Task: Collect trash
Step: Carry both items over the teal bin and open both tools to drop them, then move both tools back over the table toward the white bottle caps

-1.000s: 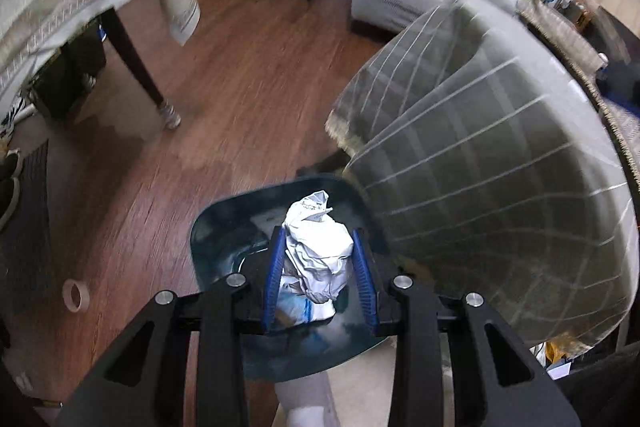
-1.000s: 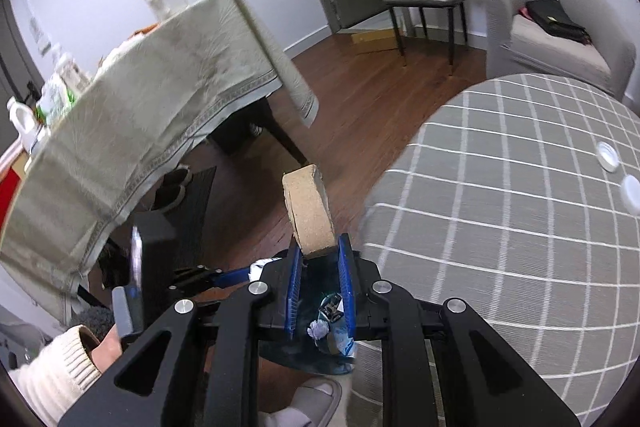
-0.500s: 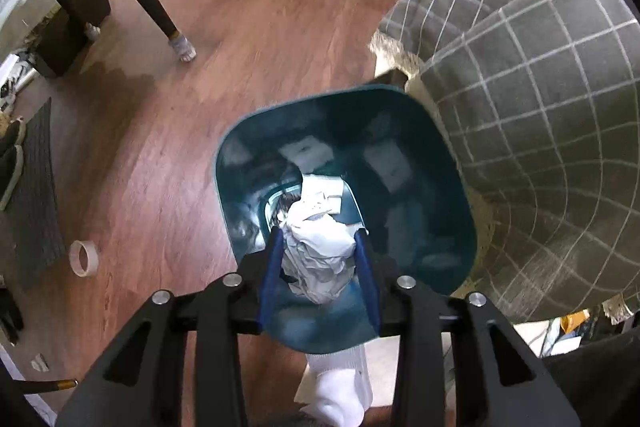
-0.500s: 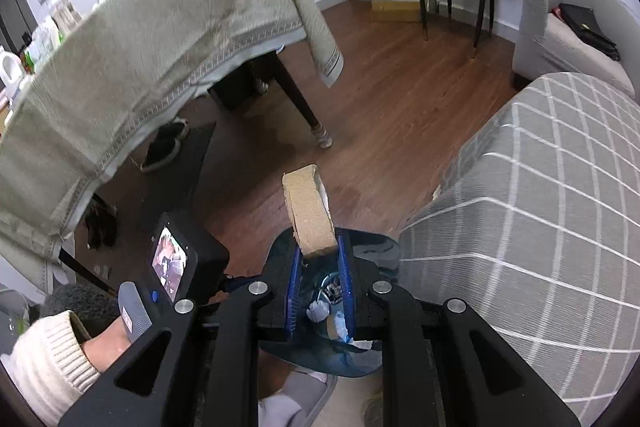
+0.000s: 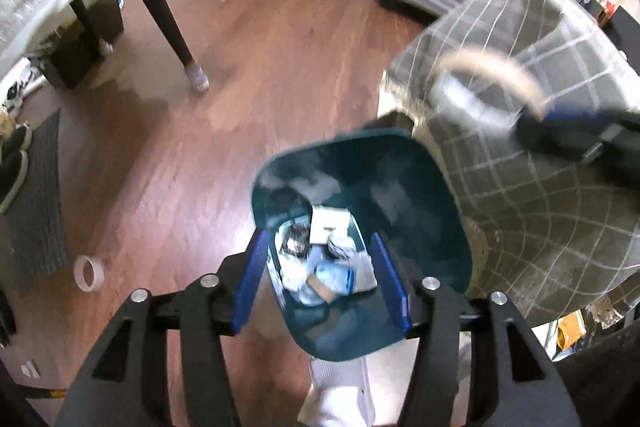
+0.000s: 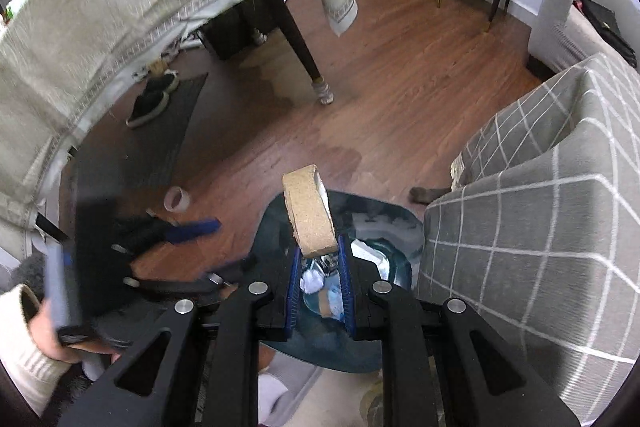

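A teal trash bin [image 5: 400, 163] stands on the wood floor against a grey checked cover. My left gripper [image 5: 318, 243] hangs over its mouth with its jaws opening and nothing between them. Below it, paper and wrappers [image 5: 328, 267] lie in the bin's bottom. My right gripper [image 6: 319, 249] is shut on a brown cardboard ring [image 6: 310, 219], which stands up from the pads above the bin [image 6: 380, 223]. In the left wrist view that ring [image 5: 492, 67] and the right gripper [image 5: 560, 119] show blurred at the upper right. The left gripper [image 6: 192, 229] shows blurred in the right wrist view.
A roll of clear tape [image 5: 89, 273] lies on the floor left of the bin. The checked cover [image 5: 540, 207] fills the right side. A cloth-covered table's leg [image 5: 168, 11], a dark mat and shoes [image 5: 16, 163] lie further left. A white-socked foot [image 5: 340, 387] is under the bin's near edge.
The left jaws have opened and the crumpled white paper they held has dropped into the bin. The right gripper has come down over the bin with the cardboard ring.
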Demonstrator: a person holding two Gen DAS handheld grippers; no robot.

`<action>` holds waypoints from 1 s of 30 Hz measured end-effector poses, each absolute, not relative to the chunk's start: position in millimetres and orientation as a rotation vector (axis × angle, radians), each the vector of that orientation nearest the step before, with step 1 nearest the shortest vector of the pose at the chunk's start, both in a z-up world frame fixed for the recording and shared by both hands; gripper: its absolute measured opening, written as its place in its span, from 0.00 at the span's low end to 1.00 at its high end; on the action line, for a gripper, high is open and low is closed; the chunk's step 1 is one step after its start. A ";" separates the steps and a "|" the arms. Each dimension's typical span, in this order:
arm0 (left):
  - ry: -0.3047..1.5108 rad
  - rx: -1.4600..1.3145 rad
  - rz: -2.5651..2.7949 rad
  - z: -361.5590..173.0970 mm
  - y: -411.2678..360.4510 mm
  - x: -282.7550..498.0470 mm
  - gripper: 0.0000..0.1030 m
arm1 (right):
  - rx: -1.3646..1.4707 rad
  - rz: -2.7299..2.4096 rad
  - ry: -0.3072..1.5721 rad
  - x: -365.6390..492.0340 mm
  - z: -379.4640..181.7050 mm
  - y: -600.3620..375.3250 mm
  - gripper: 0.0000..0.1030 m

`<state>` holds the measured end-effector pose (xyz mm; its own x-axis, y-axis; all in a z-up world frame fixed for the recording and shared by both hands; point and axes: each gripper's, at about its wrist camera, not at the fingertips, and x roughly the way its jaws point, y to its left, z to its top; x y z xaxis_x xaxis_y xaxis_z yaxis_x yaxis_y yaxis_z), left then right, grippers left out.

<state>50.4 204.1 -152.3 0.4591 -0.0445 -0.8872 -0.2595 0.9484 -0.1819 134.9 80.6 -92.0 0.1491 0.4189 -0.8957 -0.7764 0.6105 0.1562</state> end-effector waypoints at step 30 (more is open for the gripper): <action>0.704 -0.177 0.190 -9.1 192.4 17.4 0.38 | -0.685 0.828 1.262 115.2 -175.6 85.2 0.34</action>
